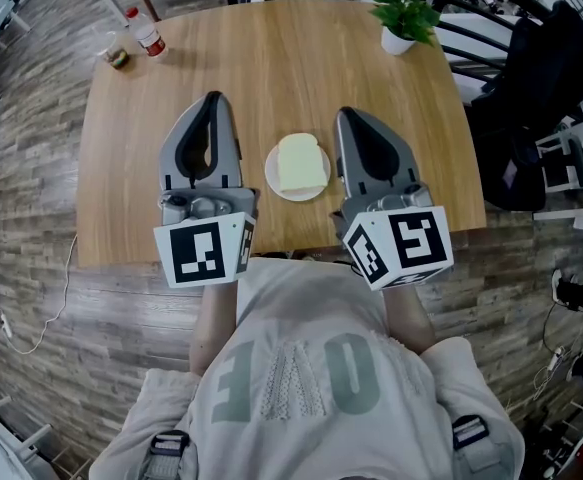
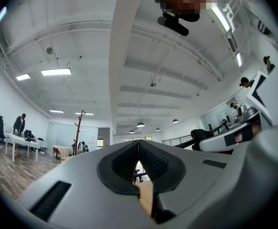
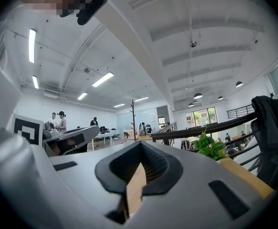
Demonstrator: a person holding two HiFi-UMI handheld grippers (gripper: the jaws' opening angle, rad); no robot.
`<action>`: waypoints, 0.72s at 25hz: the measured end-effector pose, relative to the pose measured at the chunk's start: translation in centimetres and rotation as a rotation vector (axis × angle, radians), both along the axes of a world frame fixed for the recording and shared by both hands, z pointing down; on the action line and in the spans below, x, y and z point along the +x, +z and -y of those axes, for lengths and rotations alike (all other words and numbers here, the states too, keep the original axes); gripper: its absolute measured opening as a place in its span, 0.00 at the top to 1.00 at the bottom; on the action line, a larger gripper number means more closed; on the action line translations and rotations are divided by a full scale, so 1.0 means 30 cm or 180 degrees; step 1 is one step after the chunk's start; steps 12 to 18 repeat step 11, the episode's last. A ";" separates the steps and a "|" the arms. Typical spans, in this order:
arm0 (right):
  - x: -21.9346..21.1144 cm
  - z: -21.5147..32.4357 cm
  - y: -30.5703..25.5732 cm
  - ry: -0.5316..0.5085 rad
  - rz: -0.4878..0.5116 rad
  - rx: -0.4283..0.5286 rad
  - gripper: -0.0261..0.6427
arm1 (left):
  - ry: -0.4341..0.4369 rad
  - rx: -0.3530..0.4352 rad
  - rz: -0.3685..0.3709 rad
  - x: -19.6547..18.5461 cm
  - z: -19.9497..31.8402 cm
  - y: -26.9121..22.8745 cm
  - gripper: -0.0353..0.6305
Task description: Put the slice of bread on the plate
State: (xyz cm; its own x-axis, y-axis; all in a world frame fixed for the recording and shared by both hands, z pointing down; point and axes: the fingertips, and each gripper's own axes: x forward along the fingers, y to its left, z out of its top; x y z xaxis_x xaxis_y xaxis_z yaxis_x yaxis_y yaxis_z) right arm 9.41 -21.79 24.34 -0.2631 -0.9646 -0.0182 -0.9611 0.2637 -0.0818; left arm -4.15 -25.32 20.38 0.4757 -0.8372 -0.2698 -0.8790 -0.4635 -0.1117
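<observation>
A pale slice of bread [image 1: 301, 164] lies flat on a small white plate [image 1: 274, 180] near the front middle of the wooden table [image 1: 301, 58]. My left gripper [image 1: 211, 99] hovers just left of the plate, its jaws shut with nothing between them. On the other side of the plate my right gripper [image 1: 348, 114] is also shut and empty. Both point away from me across the table. In the left gripper view the left gripper's [image 2: 139, 143] tips meet, and in the right gripper view the right gripper's [image 3: 139, 145] tips meet too. Neither gripper view shows the bread.
A plastic bottle [image 1: 147, 31] and a small jar [image 1: 117, 56] stand at the table's far left corner. A potted plant [image 1: 403, 13] stands at the far right, also in the right gripper view as the plant [image 3: 210, 147]. A black chair with a jacket [image 1: 531, 98] sits beside the right edge.
</observation>
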 end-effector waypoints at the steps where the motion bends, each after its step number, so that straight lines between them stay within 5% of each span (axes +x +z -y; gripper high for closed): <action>1: 0.002 0.000 0.003 -0.0001 -0.0003 0.0001 0.94 | -0.0008 -0.0003 0.0006 -0.001 -0.002 0.002 0.94; 18: 0.004 0.002 0.025 0.0002 -0.0125 -0.0076 0.94 | -0.0026 -0.0008 0.0028 -0.006 -0.006 -0.007 0.94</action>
